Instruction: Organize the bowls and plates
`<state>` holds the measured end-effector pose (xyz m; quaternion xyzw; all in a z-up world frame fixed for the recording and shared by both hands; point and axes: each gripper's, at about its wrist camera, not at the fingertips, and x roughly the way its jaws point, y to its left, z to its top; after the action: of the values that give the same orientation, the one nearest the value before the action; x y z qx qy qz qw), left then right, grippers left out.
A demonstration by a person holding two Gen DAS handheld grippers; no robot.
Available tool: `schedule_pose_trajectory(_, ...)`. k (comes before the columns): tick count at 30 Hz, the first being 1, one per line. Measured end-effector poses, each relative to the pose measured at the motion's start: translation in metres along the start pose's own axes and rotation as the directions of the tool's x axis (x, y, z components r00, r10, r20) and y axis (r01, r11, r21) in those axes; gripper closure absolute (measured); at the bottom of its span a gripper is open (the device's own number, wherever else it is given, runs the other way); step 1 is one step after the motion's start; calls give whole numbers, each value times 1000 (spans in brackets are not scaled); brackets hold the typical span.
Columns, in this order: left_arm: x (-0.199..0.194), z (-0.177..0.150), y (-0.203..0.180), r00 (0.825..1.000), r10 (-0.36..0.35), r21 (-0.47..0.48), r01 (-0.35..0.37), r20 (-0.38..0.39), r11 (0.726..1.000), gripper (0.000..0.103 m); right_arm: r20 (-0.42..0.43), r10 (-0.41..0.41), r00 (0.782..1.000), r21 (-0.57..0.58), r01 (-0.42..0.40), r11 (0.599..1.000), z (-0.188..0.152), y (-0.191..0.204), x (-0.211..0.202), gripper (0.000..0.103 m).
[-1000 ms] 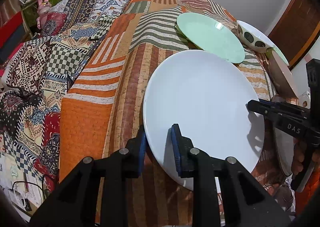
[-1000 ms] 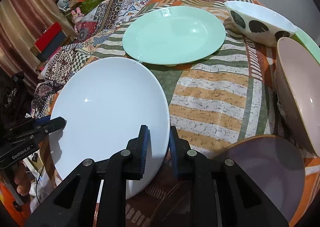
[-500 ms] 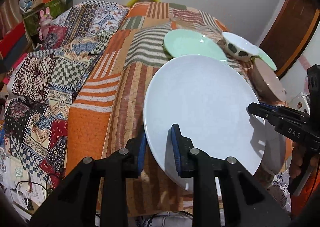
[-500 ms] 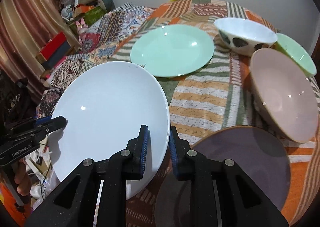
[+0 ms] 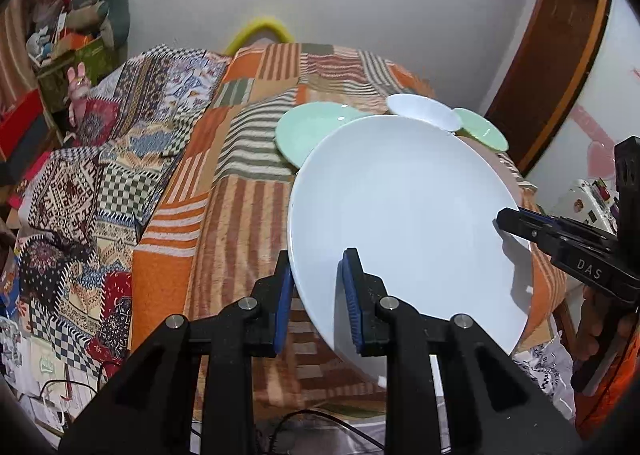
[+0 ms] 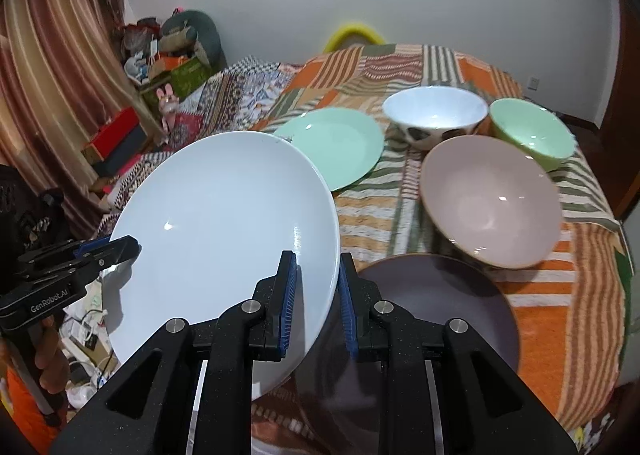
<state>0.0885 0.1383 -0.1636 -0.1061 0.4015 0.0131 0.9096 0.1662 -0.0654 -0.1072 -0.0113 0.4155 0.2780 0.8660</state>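
Note:
A large white plate [image 5: 404,215] is held up in the air above the near edge of the bed by both grippers. My left gripper [image 5: 316,295] is shut on its left rim. My right gripper [image 6: 318,287] is shut on the opposite rim of the same plate [image 6: 224,227]. On the bed lie a green plate [image 6: 336,143], a white bowl with dark spots [image 6: 434,115], a green bowl [image 6: 530,131], a pink bowl [image 6: 492,199] and a dark purple plate [image 6: 436,315].
The bed carries an orange striped blanket [image 5: 248,183] and a patchwork quilt [image 5: 100,175] on the left. Boxes and toys [image 6: 172,59] pile up at the far left wall. A brown door frame [image 5: 560,55] stands on the right.
Both grippers have lifted the white plate up and back from the bed. The other dishes now look farther away and lower.

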Motion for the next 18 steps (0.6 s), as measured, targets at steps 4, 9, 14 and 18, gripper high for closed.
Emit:
schedule_pose_trajectory(4,-9,2,-18,1000,-11,24,11,4,1000,79,30,-6,1000,14,5,1000,-5,-9,-15,84)
schedule_pose_trajectory(9,-12,1,-39,1000,-17,54,17,-6,998,79,56,-10,998,39,7,999,-15,-23,-33,84)
schedule_pose_trajectory(14,-9,-4,-62,999,-26,79,28,-30,996,79,57,-18,998,66,14,998,-27,-38,-43,84)
schedule_pose_trajectory(18,-3,-9,-78,998,-35,96,41,-57,995,78,58,-28,998,91,23,996,-38,-51,-52,84)
